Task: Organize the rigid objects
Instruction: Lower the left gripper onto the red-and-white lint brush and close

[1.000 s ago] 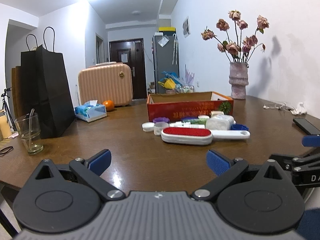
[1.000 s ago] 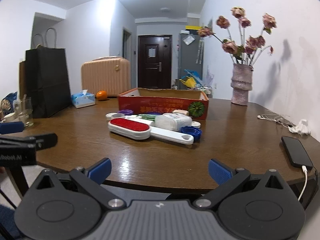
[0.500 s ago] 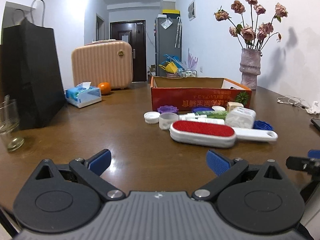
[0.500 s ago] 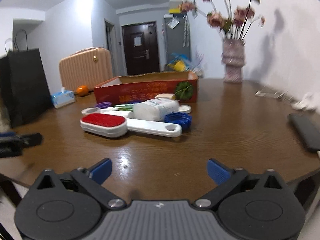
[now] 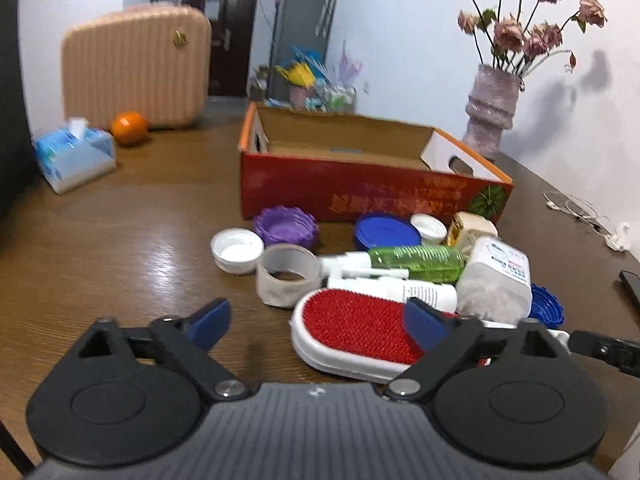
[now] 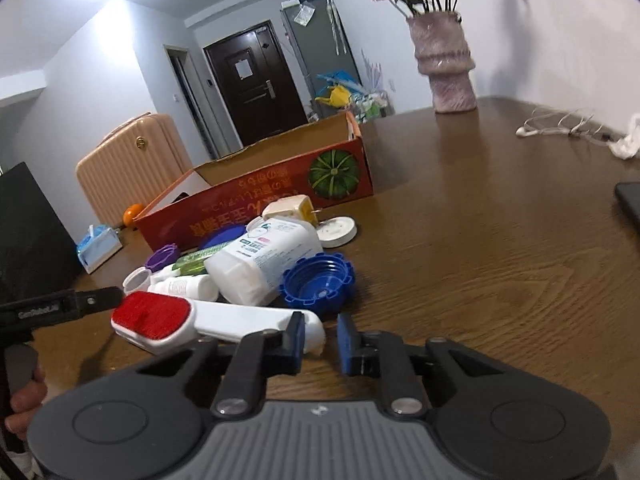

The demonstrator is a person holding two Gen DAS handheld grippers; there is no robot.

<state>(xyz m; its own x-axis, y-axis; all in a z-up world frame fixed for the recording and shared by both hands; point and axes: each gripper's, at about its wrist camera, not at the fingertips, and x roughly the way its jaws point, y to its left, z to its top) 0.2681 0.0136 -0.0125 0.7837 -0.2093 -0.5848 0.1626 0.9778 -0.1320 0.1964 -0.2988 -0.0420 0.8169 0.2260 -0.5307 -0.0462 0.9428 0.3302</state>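
A red-and-white lint brush (image 5: 352, 330) (image 6: 160, 320) lies at the front of a pile of small objects before an open red cardboard box (image 5: 360, 184) (image 6: 256, 196). The pile holds a white bottle (image 6: 260, 258), a green spray bottle (image 5: 412, 258), a blue lid (image 6: 318, 280), a purple lid (image 5: 286, 226), a tape roll (image 5: 286, 276) and white caps. My left gripper (image 5: 316, 320) is open just before the brush head. My right gripper (image 6: 320, 344) is narrowed around the end of the brush's white handle (image 6: 312, 330), with a gap still showing on the right side.
A pink vase of dried flowers (image 5: 492, 112) stands at the back right. A tissue box (image 5: 74, 156), an orange (image 5: 129, 128) and a peach suitcase (image 5: 136, 68) are at the back left. A phone (image 6: 630, 204) and white cable (image 6: 560, 128) lie to the right.
Both grippers have moved forward and down to the pile. The right gripper's jaws have narrowed from wide open to around the brush handle's end.
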